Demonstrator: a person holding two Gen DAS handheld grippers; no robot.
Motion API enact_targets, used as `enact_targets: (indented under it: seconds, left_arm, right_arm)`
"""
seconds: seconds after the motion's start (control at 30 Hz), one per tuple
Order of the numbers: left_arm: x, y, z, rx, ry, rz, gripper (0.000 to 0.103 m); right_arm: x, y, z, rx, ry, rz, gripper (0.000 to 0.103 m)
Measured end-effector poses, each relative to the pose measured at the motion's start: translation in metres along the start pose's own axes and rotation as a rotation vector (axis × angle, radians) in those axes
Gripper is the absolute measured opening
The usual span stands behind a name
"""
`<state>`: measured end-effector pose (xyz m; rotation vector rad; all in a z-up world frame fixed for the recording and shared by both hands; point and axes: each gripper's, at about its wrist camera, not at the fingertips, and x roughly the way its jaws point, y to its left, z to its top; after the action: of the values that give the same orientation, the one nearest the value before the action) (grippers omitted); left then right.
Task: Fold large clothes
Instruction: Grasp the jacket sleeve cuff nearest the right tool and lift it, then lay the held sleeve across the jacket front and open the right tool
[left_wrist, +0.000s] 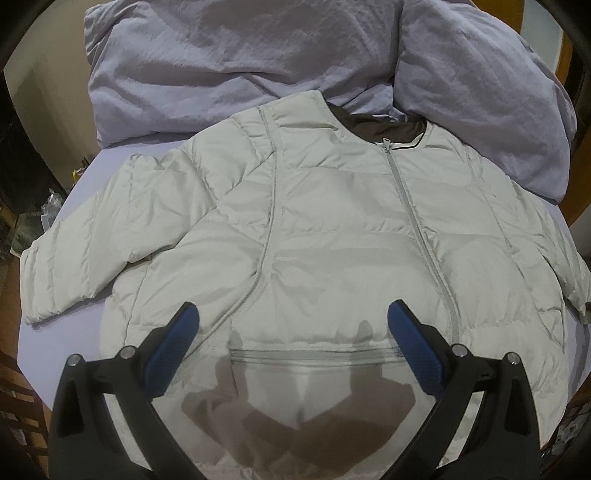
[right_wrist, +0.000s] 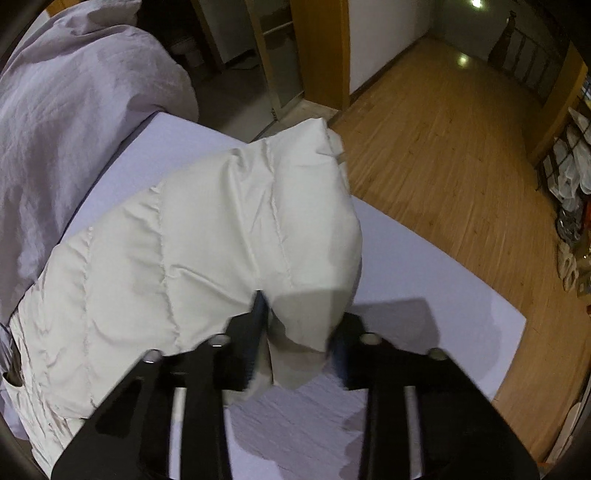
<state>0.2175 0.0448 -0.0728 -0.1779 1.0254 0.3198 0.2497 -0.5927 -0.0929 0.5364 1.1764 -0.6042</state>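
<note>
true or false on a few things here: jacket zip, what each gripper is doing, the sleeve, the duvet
1. The jacket is zipped up. True.
2. The left gripper is shut on the hem. False: its jaws stand wide apart above the jacket front, holding nothing.
3. The right gripper has the sleeve between its jaws. True: the fabric is pinched between them, lifted off the sheet.
4. The duvet covers the jacket. False: it is bunched beyond the collar, off the jacket front.
5. The jacket is black outside. False: it is off-white; only the lining at the neck looks dark.
</note>
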Motion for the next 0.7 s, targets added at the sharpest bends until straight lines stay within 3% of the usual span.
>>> enact_targets:
  seconds: [0.17,0.37,0.57,0.7]
  left_arm:
    - [0.005,0.012,0.0,-0.016,0.015,-0.019,0.101]
    - [0.007,0.036,0.0,-0.02,0.017,-0.038,0.101]
    - [0.005,0.065,0.002,-0.02,0.0,-0.047,0.101]
    - [0.004,0.092,0.002,-0.022,-0.006,-0.041,0.101]
  right_arm:
    - [-0.014,0.014,0.0,-0.045,-0.034,-0.026,0.016]
    - [-0.057,0.046,0.001,-0.094,-0.127,0.044,0.015]
    - [-0.104,0.13,-0.029,-0.236,-0.162,0.203,0.015]
    - [-0.12,0.207,-0.072,-0.364,-0.134,0.318,0.015]
